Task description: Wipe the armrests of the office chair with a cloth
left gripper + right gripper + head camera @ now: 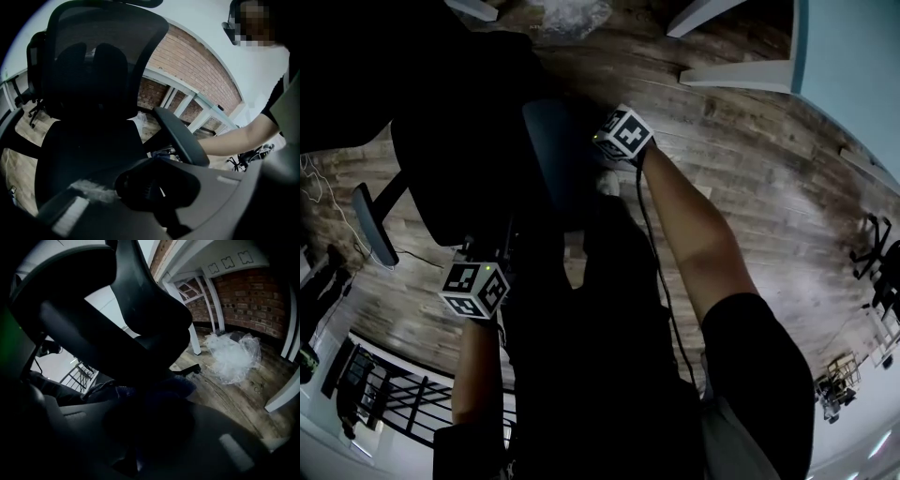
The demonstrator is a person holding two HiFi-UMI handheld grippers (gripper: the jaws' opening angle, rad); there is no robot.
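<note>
Right fingers (220, 437) are clenched on the dark blue cloth (180, 385); left fingers (234, 197) seem closed on nothing, low by the seat (89, 150). The black chair (459, 178) stands on a wood floor (750, 159). Its near armrest (555, 159) has the cloth pressed against its far end. Wiping looks under way; next should come a steady drag along the pad, then the other armrest (373, 225).

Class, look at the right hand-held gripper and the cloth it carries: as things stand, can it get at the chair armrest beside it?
Probably yes. The right hand-held gripper is at the end of the armrest. Its blue cloth seems to lie against the pad, and nothing shows between them.
</note>
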